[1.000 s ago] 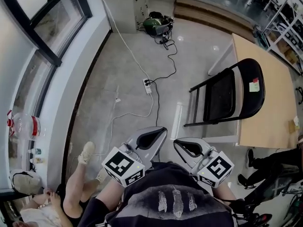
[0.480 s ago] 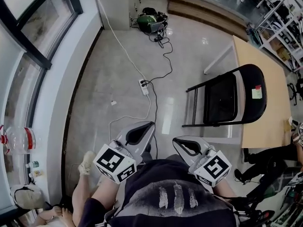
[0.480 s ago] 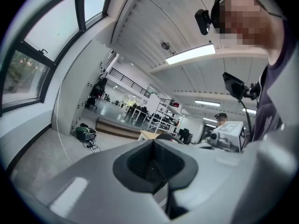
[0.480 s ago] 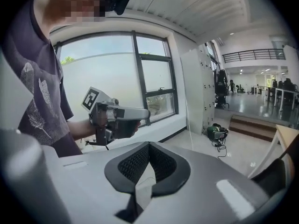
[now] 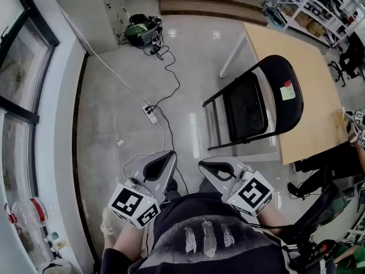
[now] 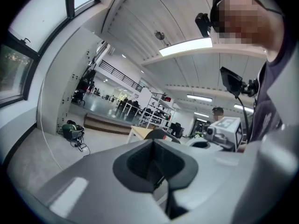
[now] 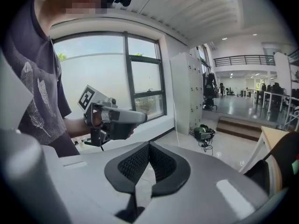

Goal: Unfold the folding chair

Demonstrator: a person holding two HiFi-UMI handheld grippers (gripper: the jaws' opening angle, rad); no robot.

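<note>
- The folding chair (image 5: pixel 256 107) is black and stands folded flat on the grey floor (image 5: pixel 114 107), far and to the right of the person.
- Its rounded back rests against the left edge of a light wooden table (image 5: pixel 302 67). The seat is turned up between the legs, and a small coloured sticker (image 5: pixel 287 90) sits on the back.
- The left gripper (image 5: pixel 166 158) is held in front of the person's dark shirt (image 5: pixel 208 236), well short of the chair. Its jaws are pressed together with nothing between them.
- The right gripper (image 5: pixel 204 167) is just beside the left one at about the same height. Its jaws are also fully together and hold nothing.
- Both grippers point roughly towards the far side of the room; neither touches the chair.
- In the left gripper view, the top of the chair shows just beyond the closed tips.
- In the right gripper view, the chair's dark back sits at the right edge, beside the table.
- A white power strip (image 5: pixel 150 114) lies on the floor to the left of the chair. A black cable (image 5: pixel 171 73) runs from it to a green bag (image 5: pixel 140 30) far off.
- A low wooden step (image 5: pixel 211 1) crosses the far end of the floor.
- A window (image 5: pixel 23 67) lines the left wall.
</note>
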